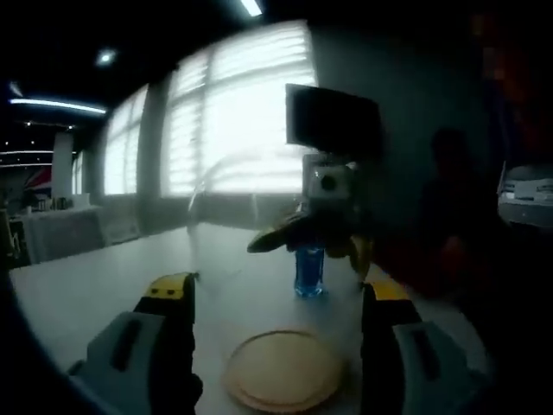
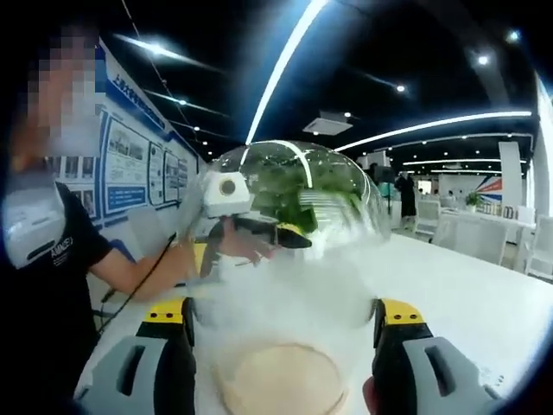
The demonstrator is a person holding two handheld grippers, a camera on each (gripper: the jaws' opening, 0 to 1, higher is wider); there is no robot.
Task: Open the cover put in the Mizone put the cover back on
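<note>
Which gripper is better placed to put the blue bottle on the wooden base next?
Probably right. The left gripper view shows the blue bottle just under the right gripper, while the left gripper sits across the wooden base. I can't tell which gripper holds the glass dome.

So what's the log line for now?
glass cover lifted off wooden base | blue bottle not yet on base | right gripper open
</note>
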